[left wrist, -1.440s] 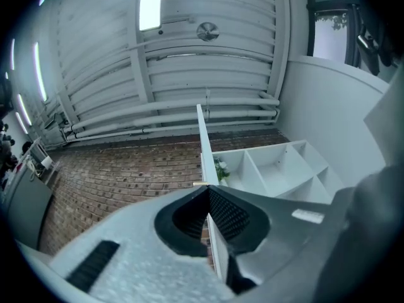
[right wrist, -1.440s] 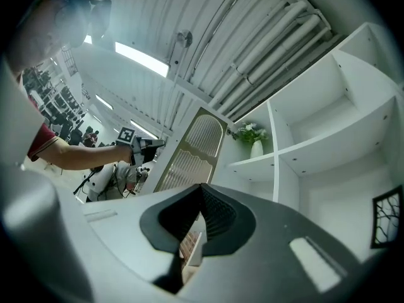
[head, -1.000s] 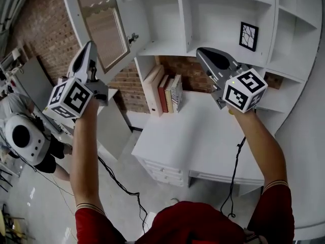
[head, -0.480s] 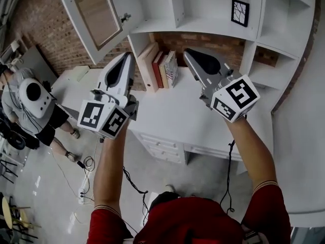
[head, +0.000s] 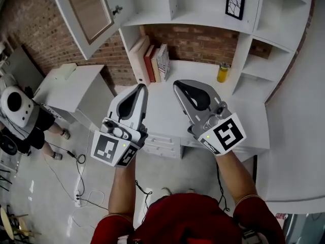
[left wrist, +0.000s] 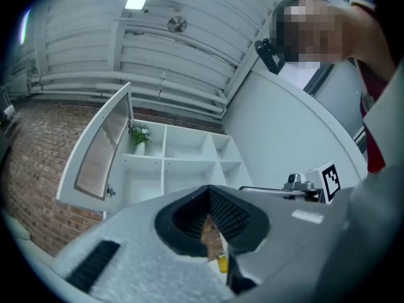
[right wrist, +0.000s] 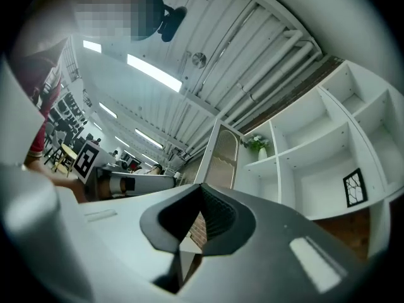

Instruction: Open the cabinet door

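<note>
The white-framed cabinet door with its ribbed glass panel (head: 87,10) stands swung open at the upper left of the white shelf unit (head: 177,19). Below that unit we hold the left gripper (head: 140,89) and the right gripper (head: 179,85) side by side over the white tabletop (head: 198,70). The fingers of each gripper are together with nothing between them, and both grippers are well apart from the door.

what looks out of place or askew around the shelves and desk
Nothing looks spilled or broken. The cabinet door hangs swung wide open at upper left, and the books on the desk lean sideways toward the shelf's upright rather than standing straight.
</note>
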`<state>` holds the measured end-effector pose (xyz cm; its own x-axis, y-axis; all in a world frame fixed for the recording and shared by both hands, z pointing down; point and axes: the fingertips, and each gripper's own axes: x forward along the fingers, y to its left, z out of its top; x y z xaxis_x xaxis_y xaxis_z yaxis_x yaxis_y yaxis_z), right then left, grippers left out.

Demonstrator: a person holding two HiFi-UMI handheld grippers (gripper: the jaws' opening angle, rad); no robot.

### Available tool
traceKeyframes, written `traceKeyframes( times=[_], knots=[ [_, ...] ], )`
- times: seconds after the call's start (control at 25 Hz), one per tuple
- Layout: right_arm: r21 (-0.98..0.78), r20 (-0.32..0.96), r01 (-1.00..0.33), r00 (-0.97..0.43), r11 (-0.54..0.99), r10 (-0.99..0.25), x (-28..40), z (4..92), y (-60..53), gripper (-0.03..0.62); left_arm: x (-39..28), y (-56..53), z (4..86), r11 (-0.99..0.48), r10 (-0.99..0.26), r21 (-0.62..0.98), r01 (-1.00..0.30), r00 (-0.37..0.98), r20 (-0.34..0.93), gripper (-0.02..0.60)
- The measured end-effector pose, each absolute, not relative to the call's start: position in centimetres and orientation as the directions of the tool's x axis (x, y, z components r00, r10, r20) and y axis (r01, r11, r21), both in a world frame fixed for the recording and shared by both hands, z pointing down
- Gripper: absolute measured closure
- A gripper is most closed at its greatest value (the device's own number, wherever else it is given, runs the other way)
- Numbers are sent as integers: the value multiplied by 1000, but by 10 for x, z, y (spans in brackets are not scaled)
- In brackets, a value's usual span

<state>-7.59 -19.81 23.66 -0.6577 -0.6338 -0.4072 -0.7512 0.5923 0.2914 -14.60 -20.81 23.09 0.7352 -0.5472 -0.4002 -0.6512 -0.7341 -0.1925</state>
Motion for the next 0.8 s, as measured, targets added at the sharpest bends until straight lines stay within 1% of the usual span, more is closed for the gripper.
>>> traceKeyframes(
  times=[0.24,0.36,0.52,0.8],
  knots=[
    [204,-405,-764,-635,612,-658,-89,273,-184,582,-150,-195,269,-782,-532,-109,-614,747,-398,576],
    [192,-402,-781,-615,594,-679,-92,286,-184,582,-147,-198,284,-788,-530,-117,-605,762,-373,575],
    [164,-400,-795,-595,585,-697,-92,301,-181,583,-144,-192,290,-799,-512,-119,-589,772,-377,575],
    [160,-390,-810,-576,563,-718,-85,309,-179,583,-148,-191,298,-805,-516,-97,-585,773,-370,575]
  ],
)
